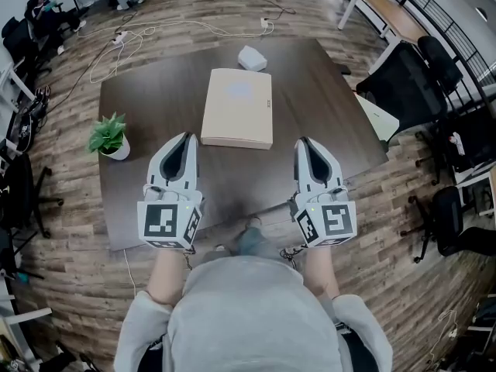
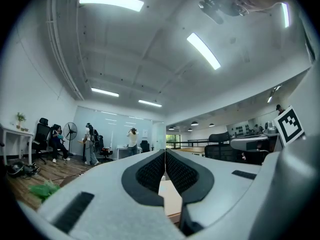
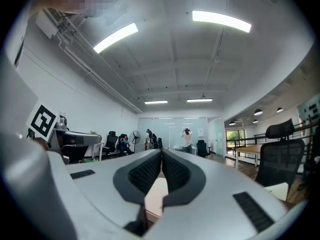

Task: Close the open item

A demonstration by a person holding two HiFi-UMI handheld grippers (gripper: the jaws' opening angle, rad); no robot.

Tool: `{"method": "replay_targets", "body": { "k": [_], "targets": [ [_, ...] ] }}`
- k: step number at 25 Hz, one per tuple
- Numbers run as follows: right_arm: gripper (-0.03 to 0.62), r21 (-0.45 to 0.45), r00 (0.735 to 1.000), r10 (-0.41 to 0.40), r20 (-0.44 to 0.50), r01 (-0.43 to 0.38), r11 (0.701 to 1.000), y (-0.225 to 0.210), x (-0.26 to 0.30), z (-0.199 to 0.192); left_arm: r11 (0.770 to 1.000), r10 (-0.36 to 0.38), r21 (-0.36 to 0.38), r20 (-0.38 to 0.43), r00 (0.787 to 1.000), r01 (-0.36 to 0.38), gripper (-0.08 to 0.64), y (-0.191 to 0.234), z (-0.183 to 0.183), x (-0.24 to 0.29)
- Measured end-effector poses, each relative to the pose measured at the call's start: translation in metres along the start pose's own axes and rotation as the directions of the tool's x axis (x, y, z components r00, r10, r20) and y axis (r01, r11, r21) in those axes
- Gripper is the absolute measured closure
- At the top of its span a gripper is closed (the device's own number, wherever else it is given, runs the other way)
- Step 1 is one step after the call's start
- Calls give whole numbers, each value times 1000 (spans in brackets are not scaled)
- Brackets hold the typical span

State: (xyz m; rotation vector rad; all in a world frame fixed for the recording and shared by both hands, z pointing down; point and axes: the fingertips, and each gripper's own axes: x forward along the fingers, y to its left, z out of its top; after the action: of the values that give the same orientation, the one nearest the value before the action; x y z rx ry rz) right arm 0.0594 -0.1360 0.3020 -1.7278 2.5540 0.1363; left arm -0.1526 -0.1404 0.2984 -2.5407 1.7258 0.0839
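A flat tan box point(image 1: 237, 107) lies in the middle of the dark table point(image 1: 155, 91), its lid down flat. My left gripper point(image 1: 188, 136) hovers level near the table's front, a little left of the box's near edge, jaws shut with nothing between them. My right gripper point(image 1: 302, 141) is held the same way to the right of the box, also shut and empty. In the left gripper view the pads meet at the left gripper point(image 2: 165, 156), and a slice of the box point(image 2: 170, 199) shows below them. The right gripper view shows the right gripper point(image 3: 161, 156) closed above the box point(image 3: 156, 196).
A small potted plant point(image 1: 108, 136) stands at the table's left edge. A white object point(image 1: 252, 57) lies behind the box. Black office chairs point(image 1: 407, 76) crowd the right side, cables point(image 1: 139, 33) trail on the floor beyond the table, and people point(image 2: 132, 139) stand far off.
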Motion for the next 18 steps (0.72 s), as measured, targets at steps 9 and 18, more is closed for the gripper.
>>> {"method": "replay_targets", "body": {
  "k": [9, 18],
  "targets": [
    [578, -8, 1000, -16, 23, 16, 1000, 14, -17, 9, 1000, -10, 25, 7, 1000, 10, 549, -1, 7, -18],
    [578, 4, 999, -37, 30, 37, 999, 23, -27, 12, 998, -31, 61, 21, 999, 30, 551, -5, 10, -29]
  ]
}}
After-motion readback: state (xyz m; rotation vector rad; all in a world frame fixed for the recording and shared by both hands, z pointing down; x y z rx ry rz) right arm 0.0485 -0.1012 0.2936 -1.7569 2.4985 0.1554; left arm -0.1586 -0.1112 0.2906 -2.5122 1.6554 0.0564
